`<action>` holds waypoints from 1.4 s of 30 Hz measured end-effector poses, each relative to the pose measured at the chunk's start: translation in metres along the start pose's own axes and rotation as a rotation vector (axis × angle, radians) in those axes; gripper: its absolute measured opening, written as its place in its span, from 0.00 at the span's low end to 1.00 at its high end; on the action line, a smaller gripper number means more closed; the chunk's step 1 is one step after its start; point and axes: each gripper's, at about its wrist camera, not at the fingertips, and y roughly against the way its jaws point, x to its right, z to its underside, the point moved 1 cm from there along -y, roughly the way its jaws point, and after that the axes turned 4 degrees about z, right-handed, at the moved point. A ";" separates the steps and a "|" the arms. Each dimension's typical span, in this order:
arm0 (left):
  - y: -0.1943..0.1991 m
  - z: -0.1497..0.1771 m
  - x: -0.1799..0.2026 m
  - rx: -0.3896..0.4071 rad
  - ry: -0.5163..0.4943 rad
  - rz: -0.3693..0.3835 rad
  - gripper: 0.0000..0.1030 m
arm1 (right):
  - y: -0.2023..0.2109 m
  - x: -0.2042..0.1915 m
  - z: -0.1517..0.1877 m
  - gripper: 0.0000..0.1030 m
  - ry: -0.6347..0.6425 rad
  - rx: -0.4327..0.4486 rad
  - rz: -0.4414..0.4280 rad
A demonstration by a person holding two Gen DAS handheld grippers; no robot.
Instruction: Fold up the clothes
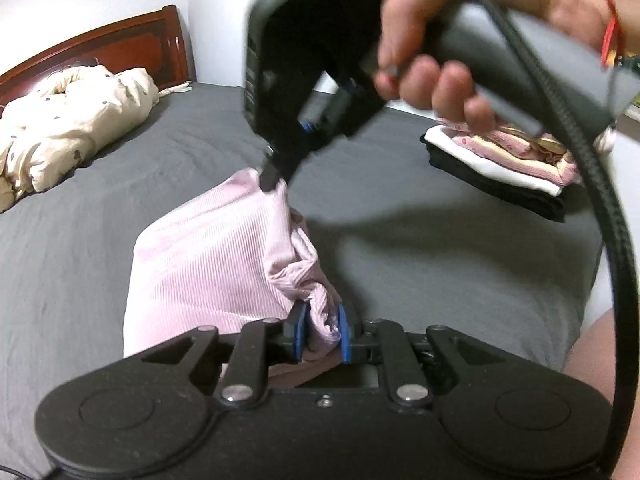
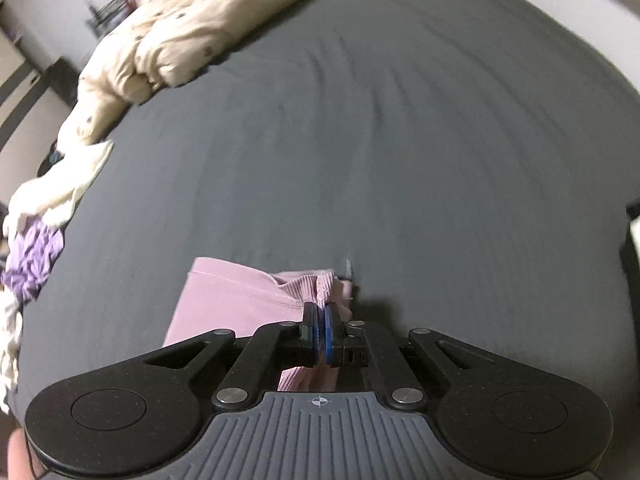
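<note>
I am holding a pink ribbed garment [image 1: 208, 264] between both tongs, lifted just above the grey bed [image 1: 440, 264]. My left tongs [image 1: 322, 334] are clamped on a bunched edge of the cloth, the blue pads [image 1: 299, 332] pressing the gathered folds from either side with a narrow wad of fabric between them. In the left wrist view the right tongs [image 1: 272, 178] are reaching in from above, pinching the far upper corner of the same garment, so the cloth is hanging as a taut panel between the two grips. A hand [image 1: 460, 52] is wrapping the grey handle of that right tool, and a black braided cable [image 1: 616, 240] is looping down beside it.

In the right wrist view the right tongs [image 2: 322, 334] are showing their blue pads nearly together, closed on a thin ridge of the pink ribbed garment [image 2: 224, 300], which is spreading off to the left over the bed [image 2: 400, 140].

A stack of folded clothes [image 1: 500, 164], pink over white over black, is sitting well apart on the bed's right side. A cream spotted duvet [image 1: 68, 124] is lying crumpled near the red-brown headboard [image 1: 120, 44]. A heap of purple and cream laundry [image 2: 32, 248] is lying at the bed's left edge.
</note>
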 end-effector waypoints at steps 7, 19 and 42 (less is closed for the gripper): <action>0.006 0.003 0.009 0.001 -0.055 0.012 0.19 | -0.006 0.008 0.003 0.05 -0.107 0.027 -0.030; 0.059 0.006 -0.017 0.082 -0.051 0.068 0.29 | 0.042 0.000 0.034 0.44 0.013 0.124 -0.031; 0.035 0.029 -0.113 0.003 0.110 0.171 0.33 | 0.023 0.029 0.105 0.43 -0.293 0.111 -0.136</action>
